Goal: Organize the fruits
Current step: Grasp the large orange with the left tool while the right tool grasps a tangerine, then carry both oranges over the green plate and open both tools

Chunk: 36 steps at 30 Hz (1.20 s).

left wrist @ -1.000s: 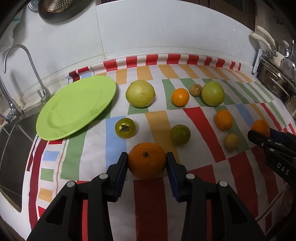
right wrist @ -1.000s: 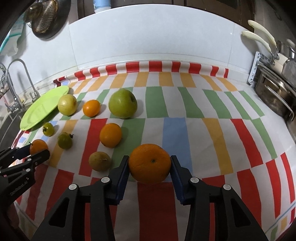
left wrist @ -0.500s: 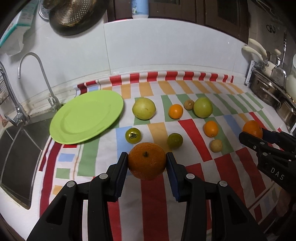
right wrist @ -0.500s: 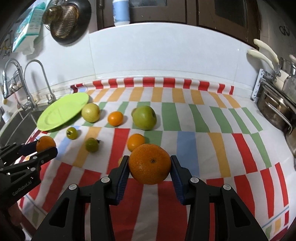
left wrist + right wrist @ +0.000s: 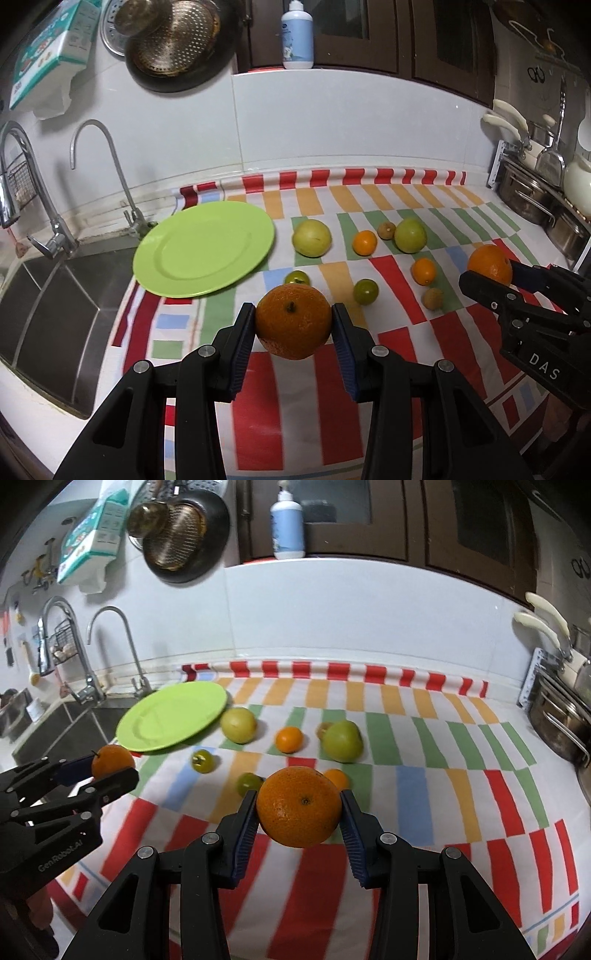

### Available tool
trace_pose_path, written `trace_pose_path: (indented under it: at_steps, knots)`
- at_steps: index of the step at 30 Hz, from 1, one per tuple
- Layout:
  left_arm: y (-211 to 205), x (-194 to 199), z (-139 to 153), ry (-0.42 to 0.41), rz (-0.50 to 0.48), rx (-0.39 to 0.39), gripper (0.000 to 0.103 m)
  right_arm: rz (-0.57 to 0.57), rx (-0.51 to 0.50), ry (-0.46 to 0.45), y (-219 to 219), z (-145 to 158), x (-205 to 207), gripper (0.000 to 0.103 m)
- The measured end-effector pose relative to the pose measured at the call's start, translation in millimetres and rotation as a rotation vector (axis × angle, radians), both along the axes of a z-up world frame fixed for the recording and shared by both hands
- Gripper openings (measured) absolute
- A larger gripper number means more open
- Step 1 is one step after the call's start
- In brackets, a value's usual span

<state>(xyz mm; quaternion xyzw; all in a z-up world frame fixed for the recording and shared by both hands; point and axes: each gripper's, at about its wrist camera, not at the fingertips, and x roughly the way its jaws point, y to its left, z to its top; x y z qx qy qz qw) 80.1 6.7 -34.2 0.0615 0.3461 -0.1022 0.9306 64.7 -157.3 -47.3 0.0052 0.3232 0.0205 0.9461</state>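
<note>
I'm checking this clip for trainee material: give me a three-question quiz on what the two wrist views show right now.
1. True or false: the green plate already holds fruit.
2. What does the left gripper hold? A) a big orange B) a green apple C) nothing
3. Fill in: the right gripper is shut on an ____.

Key:
1. False; the plate is bare.
2. A; its pads press the left orange.
3. Orange; the right orange sits clamped above the striped cloth.
</note>
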Motion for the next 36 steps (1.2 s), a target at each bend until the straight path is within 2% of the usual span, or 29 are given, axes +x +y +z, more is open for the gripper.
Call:
trace_pose_path:
  at_steps: [16, 29, 36]
  knots:
    - [61, 4, 22, -0.06, 0.015, -0.007, 0.041, 0.049, -0.011, -0.081, 72, 19, 5, 0.044]
    - [104, 36, 28, -0.093, -0.002, -0.023, 0.041, 0.042, -0.043, -0.135, 128, 28, 38, 0.044]
    - [119, 60, 28, -0.102, -0.003, -0.016, 0.041, 0.044, -0.053, -0.135, 148, 30, 65, 0.044]
